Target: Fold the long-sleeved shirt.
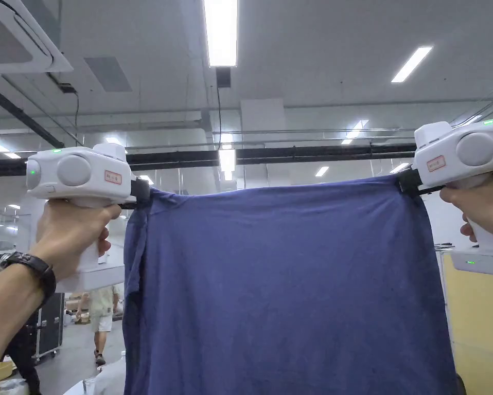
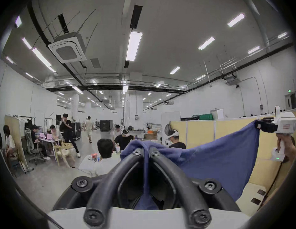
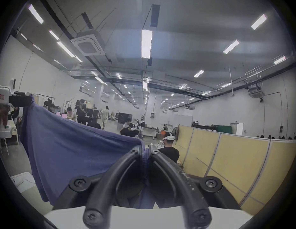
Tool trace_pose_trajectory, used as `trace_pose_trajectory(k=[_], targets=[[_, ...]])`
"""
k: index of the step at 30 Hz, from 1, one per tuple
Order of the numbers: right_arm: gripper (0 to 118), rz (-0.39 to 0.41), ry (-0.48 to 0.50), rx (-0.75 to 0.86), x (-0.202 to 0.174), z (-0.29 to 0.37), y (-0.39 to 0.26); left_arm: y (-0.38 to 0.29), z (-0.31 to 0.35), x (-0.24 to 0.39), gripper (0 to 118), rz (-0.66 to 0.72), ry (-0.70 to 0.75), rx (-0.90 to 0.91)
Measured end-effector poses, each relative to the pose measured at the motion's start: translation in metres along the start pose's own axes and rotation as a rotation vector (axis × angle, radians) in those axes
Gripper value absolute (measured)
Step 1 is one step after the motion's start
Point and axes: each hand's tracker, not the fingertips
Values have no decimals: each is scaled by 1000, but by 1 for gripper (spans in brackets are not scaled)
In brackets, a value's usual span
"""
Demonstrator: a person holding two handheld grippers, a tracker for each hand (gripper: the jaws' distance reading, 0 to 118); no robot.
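Note:
A blue long-sleeved shirt [image 1: 286, 288] hangs high in the air, stretched flat between both grippers. My left gripper [image 1: 143, 194] is shut on its upper left corner, and a fold of cloth droops below that corner. My right gripper [image 1: 407, 181] is shut on the upper right corner. In the left gripper view the black jaws [image 2: 146, 151] pinch blue cloth [image 2: 218, 164], with the other gripper [image 2: 266, 126] far right. In the right gripper view the jaws [image 3: 146, 150] clamp the shirt [image 3: 69, 151], with the other gripper [image 3: 22, 98] at far left. The shirt's lower part is out of frame.
Yellow partition panels [image 3: 226, 158] stand to the right. Several people sit and walk in the hall behind the shirt, one [image 1: 102, 319] at lower left. A black case [image 1: 50, 324] stands on the floor. A white table corner [image 3: 22, 179] lies below the shirt.

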Motion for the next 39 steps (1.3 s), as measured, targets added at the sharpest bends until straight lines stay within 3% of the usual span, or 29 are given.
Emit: trace_pose_trajectory(k=[14, 30, 39], targets=[[10, -24, -32, -14, -9, -77, -27, -22, -59, -19, 3, 41, -8, -1], [10, -3, -78, -62, -20, -250, -82, -74, -222, -39, 3, -11, 59, -58], [10, 0, -99, -76, -19, -315, -126, -123, -283, -44, 3, -46, 65, -99]])
